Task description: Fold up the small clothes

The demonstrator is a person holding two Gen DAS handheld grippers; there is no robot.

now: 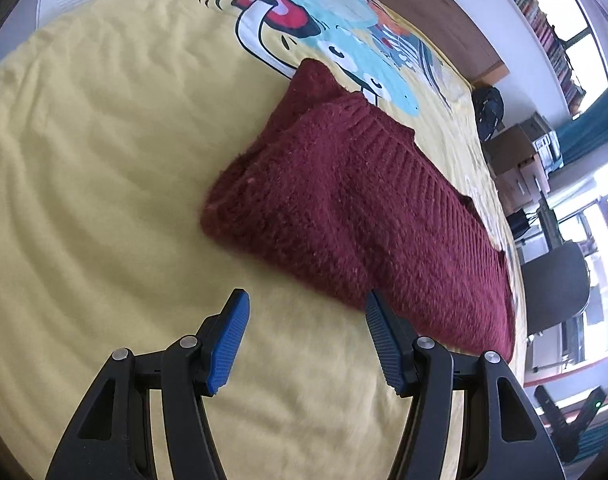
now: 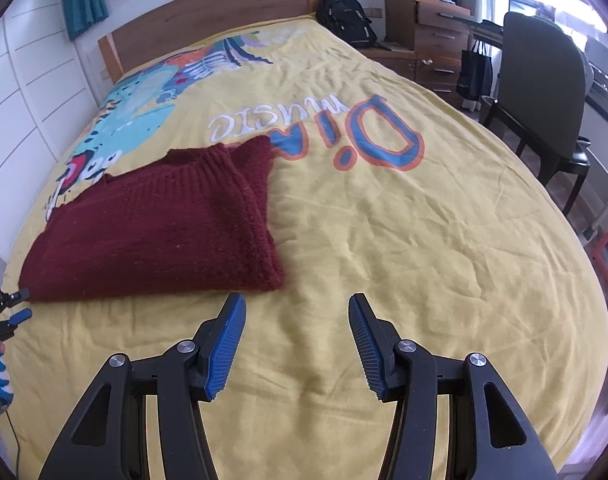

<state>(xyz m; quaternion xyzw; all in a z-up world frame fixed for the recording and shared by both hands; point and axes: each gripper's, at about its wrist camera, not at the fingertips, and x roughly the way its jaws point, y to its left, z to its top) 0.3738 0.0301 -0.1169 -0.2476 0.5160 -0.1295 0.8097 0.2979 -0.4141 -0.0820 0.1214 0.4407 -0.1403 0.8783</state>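
A dark red knitted sweater (image 1: 356,204) lies folded on the yellow bedspread (image 1: 104,184). In the right wrist view the sweater (image 2: 160,228) lies ahead and to the left on the bedspread (image 2: 424,248). My left gripper (image 1: 306,312) is open and empty, just in front of the sweater's near edge; its right finger is close to the fabric. My right gripper (image 2: 296,312) is open and empty, a little in front of the sweater's near right corner. My left gripper also shows at the far left edge of the right wrist view (image 2: 8,316).
The bed has a wooden headboard (image 2: 208,16). A black backpack (image 2: 344,16), a wooden drawer unit (image 2: 436,36) and a dark chair (image 2: 544,92) stand to the right of the bed. White wardrobe doors (image 2: 32,92) run along its left side.
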